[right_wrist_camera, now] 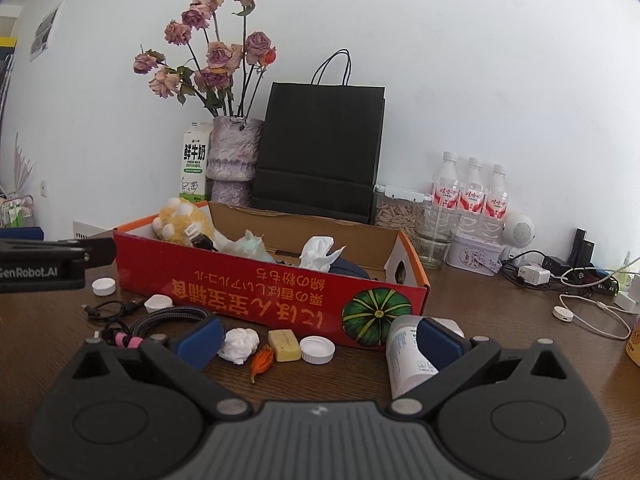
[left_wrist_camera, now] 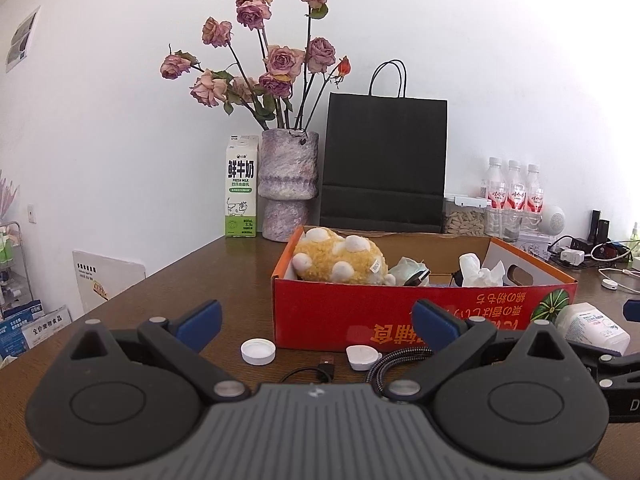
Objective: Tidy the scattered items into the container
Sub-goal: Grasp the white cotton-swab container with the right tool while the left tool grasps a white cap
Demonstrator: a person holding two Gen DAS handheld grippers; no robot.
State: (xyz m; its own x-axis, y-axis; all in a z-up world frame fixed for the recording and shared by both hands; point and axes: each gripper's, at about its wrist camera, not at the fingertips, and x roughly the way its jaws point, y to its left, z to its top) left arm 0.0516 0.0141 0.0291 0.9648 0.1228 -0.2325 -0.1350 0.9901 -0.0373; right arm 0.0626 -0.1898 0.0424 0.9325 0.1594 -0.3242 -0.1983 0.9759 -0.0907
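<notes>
While both tools hung low over the brown table (right_wrist_camera: 500,312) | left gripper (left_wrist_camera: 316,322) spread wide, holding nothing | right gripper (right_wrist_camera: 320,338) spread, empty | red box (right_wrist_camera: 256,284) held plush toy (right_wrist_camera: 182,222) and tissue (right_wrist_camera: 320,254) | white bottle (right_wrist_camera: 406,358), soap bar (right_wrist_camera: 284,345), paper wad (right_wrist_camera: 240,344), cap (right_wrist_camera: 317,349) lay just before the box

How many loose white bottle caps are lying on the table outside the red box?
2. One white cap lies off the red box's left front corner; the other white cap lies before the box's front wall, beside the yellow block. More could be hidden behind the box.
</notes>
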